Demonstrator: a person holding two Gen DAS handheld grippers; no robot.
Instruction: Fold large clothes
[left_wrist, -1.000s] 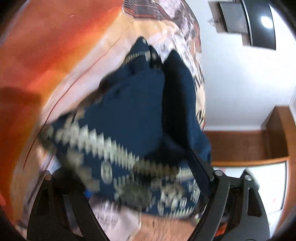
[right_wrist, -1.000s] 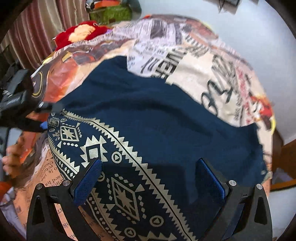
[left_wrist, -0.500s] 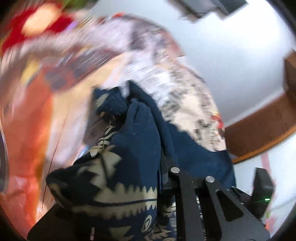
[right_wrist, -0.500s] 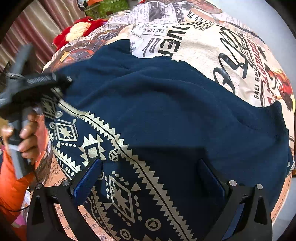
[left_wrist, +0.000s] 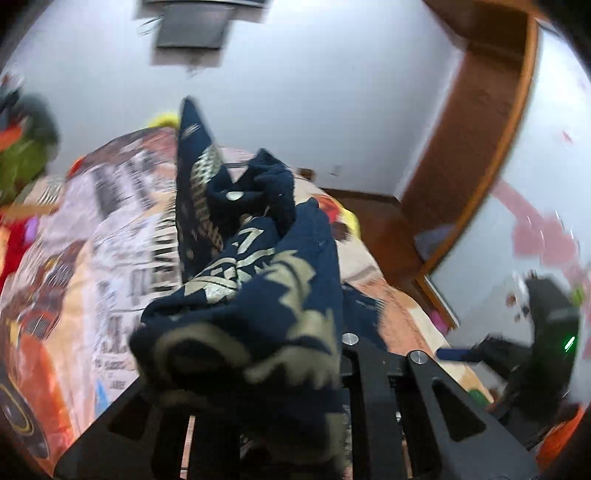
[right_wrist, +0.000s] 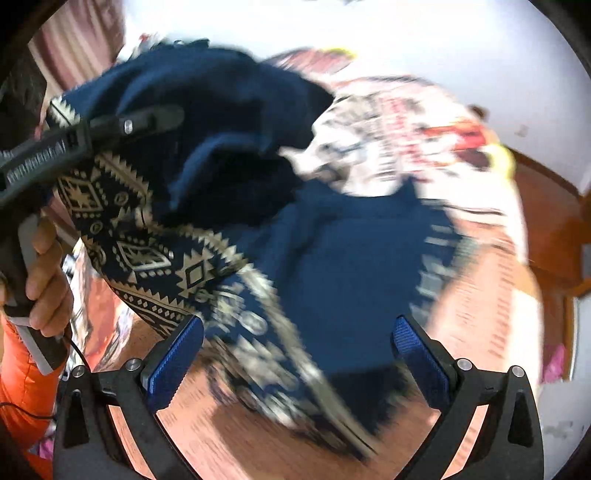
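Observation:
The navy garment (right_wrist: 332, 258) with a cream zigzag pattern lies partly on the printed bedspread (right_wrist: 406, 122). My left gripper (left_wrist: 295, 376) is shut on a bunched edge of the garment (left_wrist: 258, 314) and holds it lifted above the bed. In the right wrist view the left gripper's fingers (right_wrist: 147, 118) pinch the cloth at the upper left. My right gripper (right_wrist: 299, 354) is open, its blue pads (right_wrist: 173, 354) on either side of the garment's lower patterned hem, and holds nothing.
Red and green soft toys (left_wrist: 22, 158) sit at the bed's far left. A brown wooden frame (left_wrist: 491, 155) and white wall stand to the right. The right gripper's black body (left_wrist: 543, 332) shows at the right of the left wrist view.
My left gripper has lifted the garment's edge up and carried it rightward over the rest of the cloth. The right gripper stays open and has pulled back toward the hem.

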